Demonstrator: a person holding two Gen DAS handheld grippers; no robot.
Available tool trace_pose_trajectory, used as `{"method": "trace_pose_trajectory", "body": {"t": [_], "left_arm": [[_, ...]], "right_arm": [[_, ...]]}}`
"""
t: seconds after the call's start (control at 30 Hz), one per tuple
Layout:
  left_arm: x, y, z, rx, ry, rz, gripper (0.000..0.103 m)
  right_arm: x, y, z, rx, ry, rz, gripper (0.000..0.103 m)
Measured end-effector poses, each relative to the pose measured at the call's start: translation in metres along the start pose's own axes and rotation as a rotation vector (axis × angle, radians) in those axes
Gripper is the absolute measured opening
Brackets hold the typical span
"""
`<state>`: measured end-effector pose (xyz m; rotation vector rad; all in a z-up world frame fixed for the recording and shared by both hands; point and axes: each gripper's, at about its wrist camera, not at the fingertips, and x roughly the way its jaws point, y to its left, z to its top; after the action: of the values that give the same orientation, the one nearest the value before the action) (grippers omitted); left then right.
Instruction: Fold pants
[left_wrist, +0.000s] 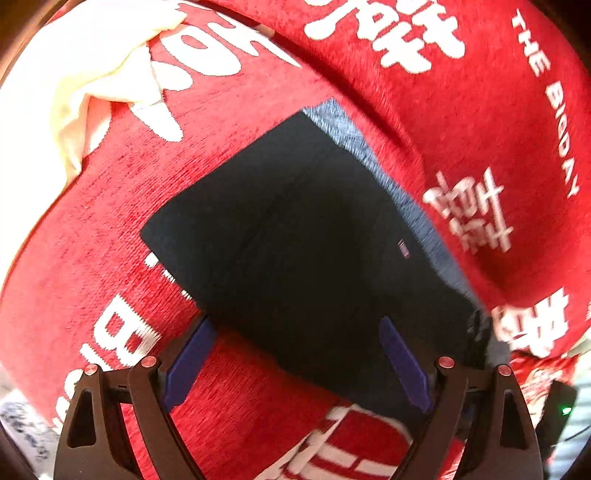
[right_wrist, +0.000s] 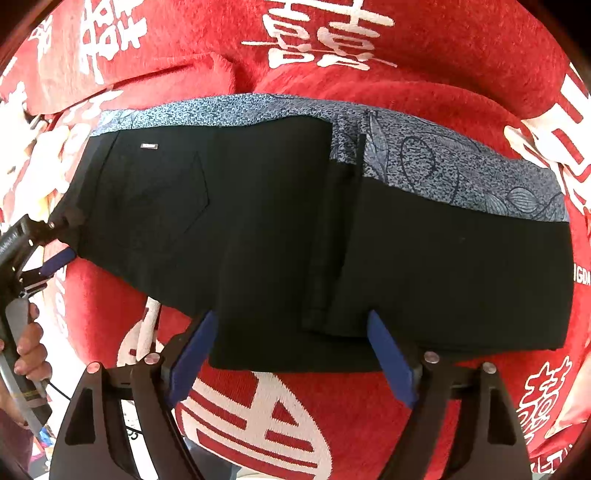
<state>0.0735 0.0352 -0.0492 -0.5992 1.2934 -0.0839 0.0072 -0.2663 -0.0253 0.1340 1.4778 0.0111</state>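
Black pants (right_wrist: 258, 229) lie folded on a red blanket, with a blue-grey patterned garment (right_wrist: 443, 166) under their far edge. The pants also show in the left wrist view (left_wrist: 295, 240). My right gripper (right_wrist: 291, 332) is open, its blue fingers (right_wrist: 192, 350) apart at the near edge of the pants, holding nothing. My left gripper (left_wrist: 295, 332) is open just above the near end of the pants. The left gripper also shows at the left edge of the right wrist view (right_wrist: 55, 258), at the waist end of the pants.
The red blanket (right_wrist: 424, 59) with white characters covers the whole surface and is bunched into ridges behind the pants. A cream cloth (left_wrist: 85, 81) lies on it at the far left. A dark device with a green light (left_wrist: 561, 410) sits at the right.
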Motion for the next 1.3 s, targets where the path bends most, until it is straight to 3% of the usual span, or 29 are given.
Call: {"method": "trace_pose_trajectory", "body": {"t": [0.17, 0.47, 0.57, 0.7, 0.83, 0.93, 0.97, 1.0, 1.03, 1.07, 1.17, 1.3], "left_arm": [[0.0, 0.014, 0.004, -0.087, -0.018, -0.129, 0.101], [-0.004, 0.023, 0.004, -0.146, -0.057, -0.193, 0.101], [-0.007, 0.024, 0.004, -0.209, -0.024, -0.357, 0.101], [-0.003, 0.023, 0.009, -0.204, -0.035, -0.391, 0.101], [0.008, 0.026, 0.013, -0.248, -0.029, -0.344, 0.101], [0.006, 0.007, 0.014, -0.185, -0.027, -0.211, 0.095], [0.005, 0.0, 0.014, -0.15, -0.03, -0.152, 0.086], [0.003, -0.003, 0.013, -0.118, -0.038, -0.105, 0.07], [0.002, -0.01, 0.012, -0.066, -0.044, -0.032, 0.05], [0.003, -0.015, 0.011, -0.018, -0.046, 0.034, 0.043], [0.002, -0.031, 0.006, 0.112, -0.078, 0.132, 0.039], [0.003, -0.07, -0.021, 0.432, -0.19, 0.321, 0.037]], "right_arm": [[0.0, 0.001, -0.001, -0.006, 0.001, -0.007, 0.086], [0.001, 0.004, -0.003, -0.005, 0.0, -0.017, 0.086], [0.001, 0.003, -0.002, -0.005, 0.002, -0.013, 0.086], [0.001, 0.002, -0.001, -0.008, 0.003, -0.005, 0.086], [0.0, 0.0, -0.002, -0.014, 0.001, 0.002, 0.086], [-0.006, -0.001, -0.002, -0.028, -0.01, 0.006, 0.087], [-0.01, -0.002, -0.002, -0.029, -0.019, 0.002, 0.087], [-0.017, -0.002, -0.001, -0.03, -0.038, -0.003, 0.087], [-0.027, -0.002, 0.0, -0.032, -0.071, -0.003, 0.087], [-0.035, -0.002, 0.002, -0.033, -0.094, -0.001, 0.087], [-0.058, -0.002, 0.013, -0.025, -0.153, 0.052, 0.087], [-0.065, 0.003, 0.043, -0.005, -0.131, 0.159, 0.087]]}}
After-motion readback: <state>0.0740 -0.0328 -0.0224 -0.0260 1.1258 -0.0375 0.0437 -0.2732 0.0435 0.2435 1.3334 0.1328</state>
